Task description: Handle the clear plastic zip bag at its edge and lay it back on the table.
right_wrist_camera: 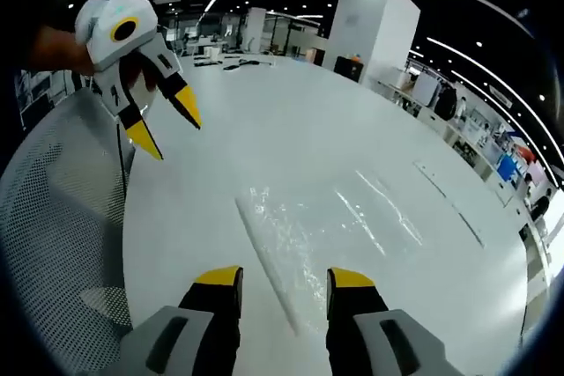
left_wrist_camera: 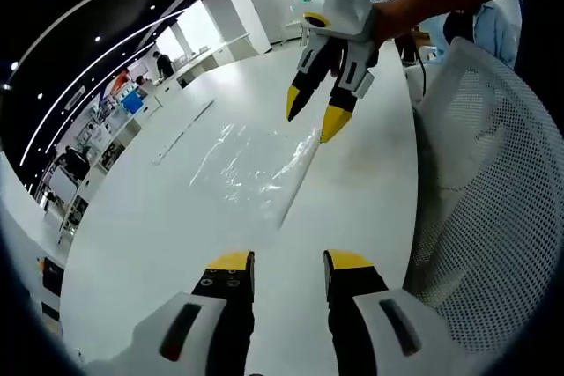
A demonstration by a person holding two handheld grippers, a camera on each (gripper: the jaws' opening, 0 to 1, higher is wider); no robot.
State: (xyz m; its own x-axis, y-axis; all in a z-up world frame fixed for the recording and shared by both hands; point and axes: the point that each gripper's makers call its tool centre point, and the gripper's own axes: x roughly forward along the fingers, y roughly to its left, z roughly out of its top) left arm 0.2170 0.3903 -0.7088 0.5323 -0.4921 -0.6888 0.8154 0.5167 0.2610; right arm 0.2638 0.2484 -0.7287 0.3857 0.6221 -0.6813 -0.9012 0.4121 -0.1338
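The clear plastic zip bag (left_wrist_camera: 254, 167) lies flat on the white table (left_wrist_camera: 159, 235), its zip edge running along its right side. My left gripper (left_wrist_camera: 289, 263) stands open just short of the bag's near corner, with nothing between its fingers. The right gripper (left_wrist_camera: 310, 122), held by a hand, hovers open over the bag's far right corner. In the right gripper view the bag (right_wrist_camera: 295, 235) lies straight ahead of my open right gripper (right_wrist_camera: 284, 277), its edge strip reaching between the jaws. The left gripper (right_wrist_camera: 174, 136) hangs open at the upper left, above the table (right_wrist_camera: 264, 129).
A white mesh chair (left_wrist_camera: 493, 182) stands against the table's edge, also seen as the chair (right_wrist_camera: 53, 217) in the right gripper view. A long thin strip (left_wrist_camera: 183, 134) lies on the table beyond the bag. People and desks stand in the far background.
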